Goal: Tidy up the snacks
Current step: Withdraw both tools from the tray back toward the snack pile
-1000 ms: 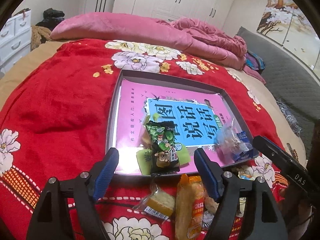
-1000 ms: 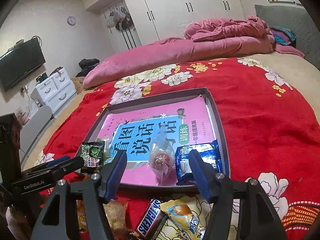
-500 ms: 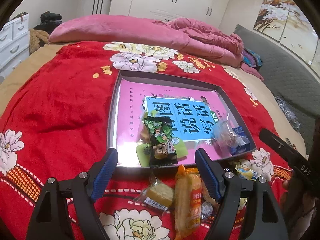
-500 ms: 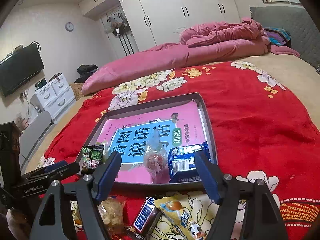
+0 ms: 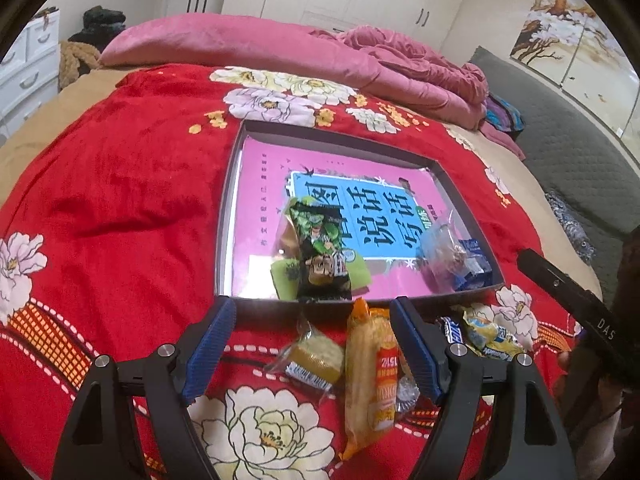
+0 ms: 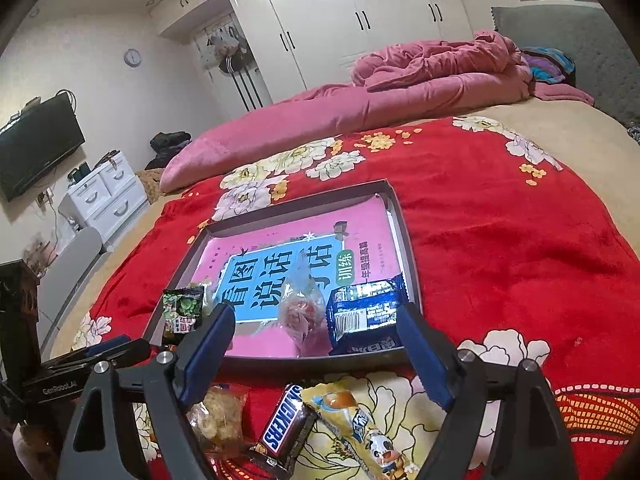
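A dark shallow tray (image 5: 230, 208) with a pink book in it lies on the red flowered blanket. In it are a green-black packet (image 5: 320, 252), a clear bag (image 6: 302, 308) and a blue packet (image 6: 366, 312). Loose in front of the tray lie an orange packet (image 5: 372, 372), a wrapped yellow cake (image 5: 316, 356), a Snickers bar (image 6: 286, 424), a yellow packet (image 6: 352, 420) and a clear bag of crisps (image 6: 218, 420). My left gripper (image 5: 313, 312) hangs open over the tray's near rim, holding nothing. My right gripper (image 6: 314, 320) is opening, with nothing pressed between its pads.
A rolled pink quilt (image 5: 248, 44) lies across the far side of the bed. White drawers (image 6: 106, 196) and a wall television (image 6: 38, 148) stand to the left. A grey padded headboard (image 5: 568, 152) runs along the right. Each gripper shows at the edge of the other's view.
The right jaws have spread wider. Both views have drawn back a little from the tray, so more of the loose snacks on the blanket show.
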